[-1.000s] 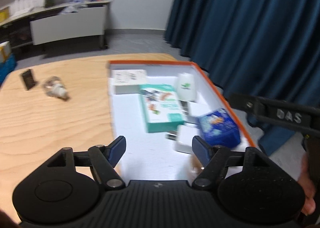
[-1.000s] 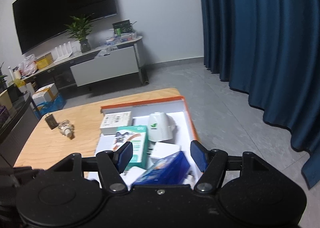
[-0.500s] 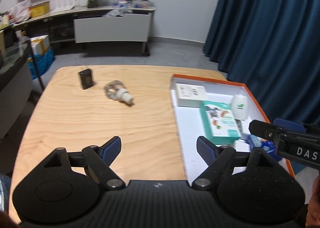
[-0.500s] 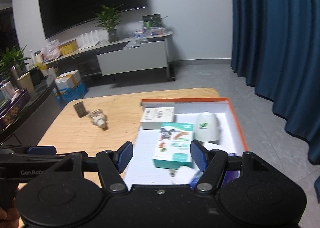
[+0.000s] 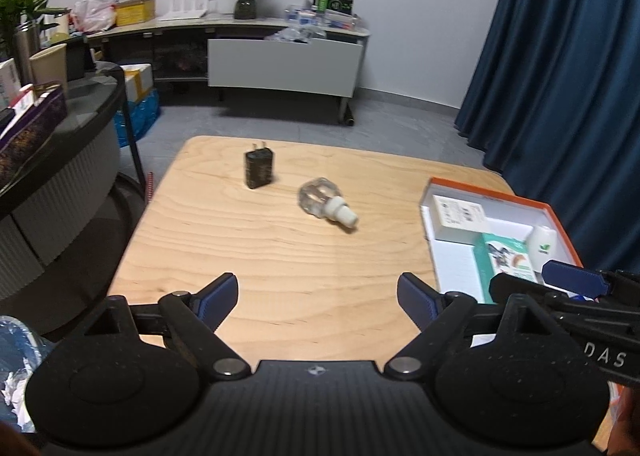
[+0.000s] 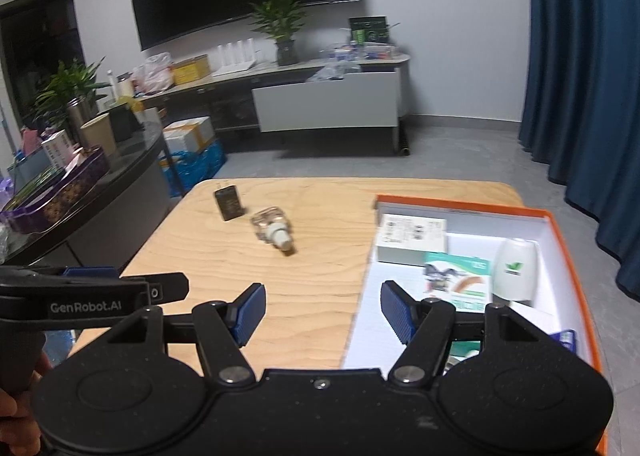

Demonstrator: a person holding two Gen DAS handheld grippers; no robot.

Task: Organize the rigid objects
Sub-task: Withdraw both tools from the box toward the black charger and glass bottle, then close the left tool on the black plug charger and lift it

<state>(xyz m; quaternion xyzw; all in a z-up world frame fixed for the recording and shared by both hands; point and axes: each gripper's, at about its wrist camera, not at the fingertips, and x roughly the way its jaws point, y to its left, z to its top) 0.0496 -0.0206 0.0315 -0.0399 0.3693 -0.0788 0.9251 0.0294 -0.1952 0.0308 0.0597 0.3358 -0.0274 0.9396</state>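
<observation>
Wooden worktop (image 5: 280,256) before blue curtains. Left tongs (image 5: 318,298), angled downward, are opening with nothing between them; right tongs (image 6: 322,312) stand apart, empty, beside the orange-rimmed box (image 6: 560,240) at 3 o'clock. One black charger (image 5: 259,168) and one clear bulb (image 5: 324,205) lie at 12 o'clock.

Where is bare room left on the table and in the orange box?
Bare wood spans the table from the black charger and clear bottle to the near edge. In the orange box, its left white floor strip is free; cartons and a white bottle crowd its right.
</observation>
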